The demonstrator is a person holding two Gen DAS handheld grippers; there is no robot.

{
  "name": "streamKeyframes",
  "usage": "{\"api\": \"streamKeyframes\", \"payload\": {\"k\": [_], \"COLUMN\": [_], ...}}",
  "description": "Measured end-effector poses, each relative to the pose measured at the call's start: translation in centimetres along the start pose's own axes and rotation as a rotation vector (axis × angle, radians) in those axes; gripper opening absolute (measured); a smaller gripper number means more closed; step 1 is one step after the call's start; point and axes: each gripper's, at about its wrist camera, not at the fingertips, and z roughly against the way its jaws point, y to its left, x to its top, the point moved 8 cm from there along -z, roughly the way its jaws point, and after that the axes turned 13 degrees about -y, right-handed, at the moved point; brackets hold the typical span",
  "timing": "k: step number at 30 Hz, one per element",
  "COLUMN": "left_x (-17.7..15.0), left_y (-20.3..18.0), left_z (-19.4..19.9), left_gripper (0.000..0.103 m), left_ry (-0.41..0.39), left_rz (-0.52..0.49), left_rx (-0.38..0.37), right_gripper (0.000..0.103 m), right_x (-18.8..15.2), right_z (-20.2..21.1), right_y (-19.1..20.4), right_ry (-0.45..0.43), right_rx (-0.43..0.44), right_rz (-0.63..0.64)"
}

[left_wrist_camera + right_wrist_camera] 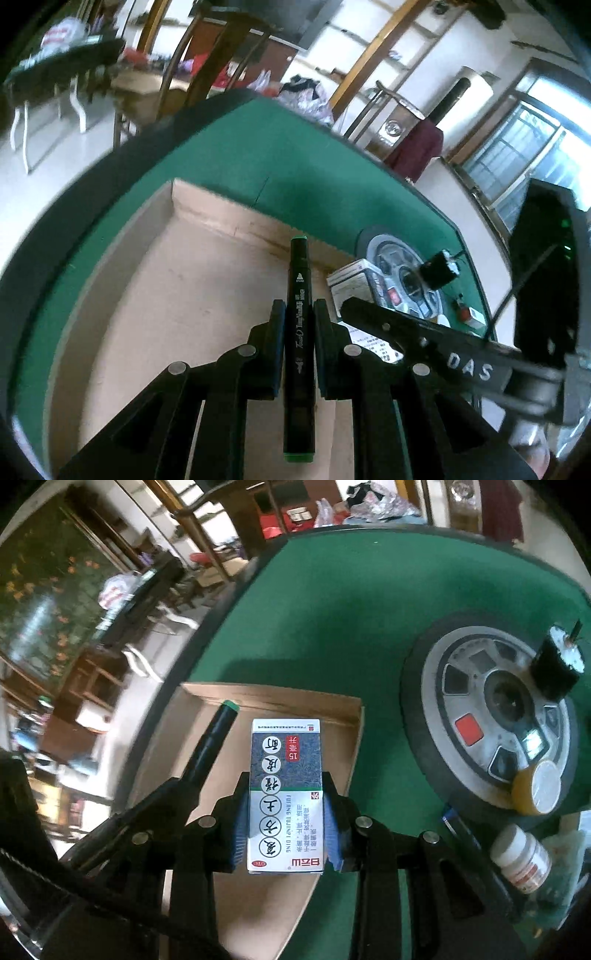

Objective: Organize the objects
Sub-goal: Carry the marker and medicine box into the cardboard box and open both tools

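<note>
My left gripper [299,314] is shut on a black art marker [298,332] with green end caps, held over the shallow cardboard tray [155,288] on the green table. The marker also shows in the right wrist view [212,742], sticking out at the left. My right gripper [286,786] is shut on a blue-and-white medicine box [286,794] with Chinese print, held above the tray's right part [343,738]. The box shows in the left wrist view [351,284], behind the right gripper's arm [424,339].
A round grey control panel [491,709] sits in the green table [332,609], with a small black motor [557,664] and a yellow-lidded jar [535,790] on it. A white pill bottle [521,856] lies at the right. Chairs and clutter stand beyond the table edge.
</note>
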Motion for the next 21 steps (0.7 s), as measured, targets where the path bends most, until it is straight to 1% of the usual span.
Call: {"api": "streamKeyframes", "payload": {"k": [2, 6, 9, 10, 11, 12, 13, 14, 16, 21], "left_x": [-0.5, -0.7, -0.8, -0.7, -0.8, -0.7, -0.5, -0.4, -0.6, -2.4], "left_y": [0.4, 1.5, 1.9, 1.8, 1.9, 1.9, 1.8, 1.8, 2.2, 3.1], "left_z": [-0.8, -1.8, -2.0, -1.9, -1.6, -1.4, -1.1, -0.8, -0.4, -0.3], "left_gripper": [0.011, 0.011, 0.015, 0.021, 0.03, 0.035, 0.043, 0.048, 0.051, 0.051], "left_ry": [0.007, -0.008, -0.009, -0.012, -0.018, -0.026, -0.043, -0.062, -0.083, -0.034], "left_rz": [0.025, 0.069, 0.107, 0.112, 0.114, 0.116, 0.124, 0.138, 0.17, 0.229], "left_rx": [-0.015, -0.024, -0.036, -0.032, -0.027, -0.026, -0.026, -0.025, -0.016, 0.001], "right_gripper": [0.032, 0.032, 0.032, 0.033, 0.033, 0.034, 0.037, 0.042, 0.047, 0.048], "right_x": [0.0, 0.1, 0.0, 0.1, 0.3, 0.5, 0.7, 0.9, 0.9, -0.7], "right_z": [-0.4, -0.8, -0.7, -0.4, 0.0, 0.6, 1.2, 2.0, 3.5, 6.9], "right_y": [-0.3, -1.1, -1.4, -1.5, -1.5, -1.5, -1.4, -1.5, -1.7, -2.7], "right_ry": [-0.004, 0.011, 0.01, -0.001, -0.02, -0.044, -0.065, -0.09, -0.134, -0.195], "right_rx": [-0.032, -0.032, -0.042, -0.048, -0.049, -0.052, -0.053, -0.053, -0.05, -0.044], "right_rz": [0.009, -0.016, -0.006, -0.003, -0.003, -0.002, -0.002, -0.001, 0.002, 0.017]}}
